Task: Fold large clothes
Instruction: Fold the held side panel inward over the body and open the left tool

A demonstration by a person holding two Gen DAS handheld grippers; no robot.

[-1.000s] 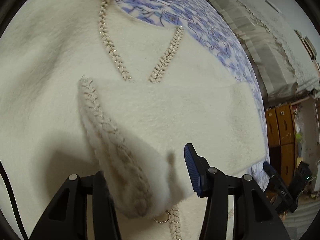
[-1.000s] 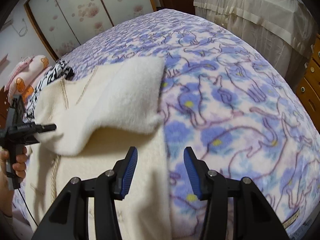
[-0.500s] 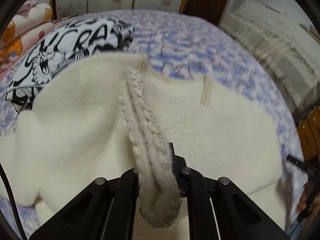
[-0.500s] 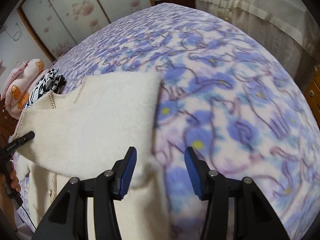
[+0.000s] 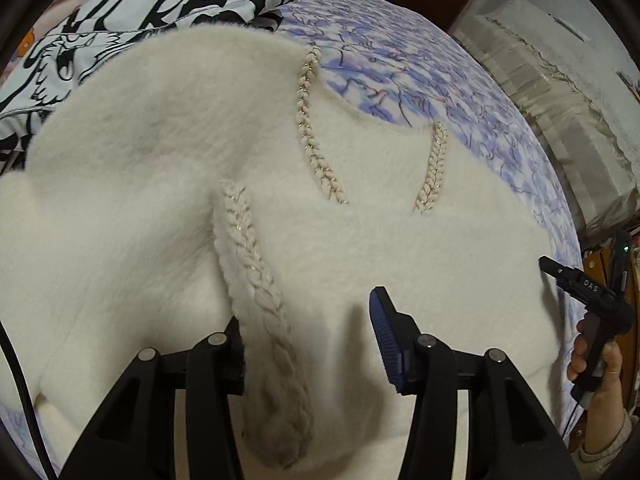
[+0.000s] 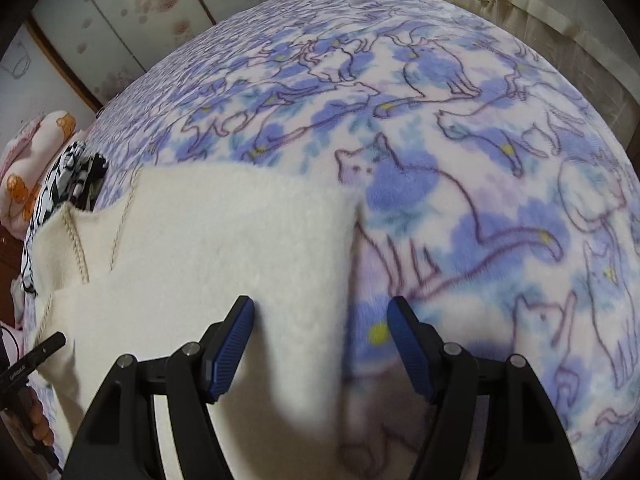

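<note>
A cream fuzzy cardigan with braided trim lies spread on the bed. In the left wrist view my left gripper hovers over it, its jaws opening. A raised fold of the braided edge stands between them, against the left finger, and the blue right pad is clear of it. The right gripper shows at the cardigan's right edge, in a hand. In the right wrist view my right gripper is opening over the cardigan's side edge, pressing nothing. The left gripper shows at the far left.
A purple and blue cat-print blanket covers the bed. A black-and-white printed garment lies beyond the cardigan's collar, beside a pink pillow. Flowered wardrobe doors stand behind, and cream-skirted furniture to the right.
The left gripper was shut on the braided edge half a second ago; its jaws have parted. The right gripper moved down over the cardigan's side edge and widened. The folded-over sleeve now lies flat.
</note>
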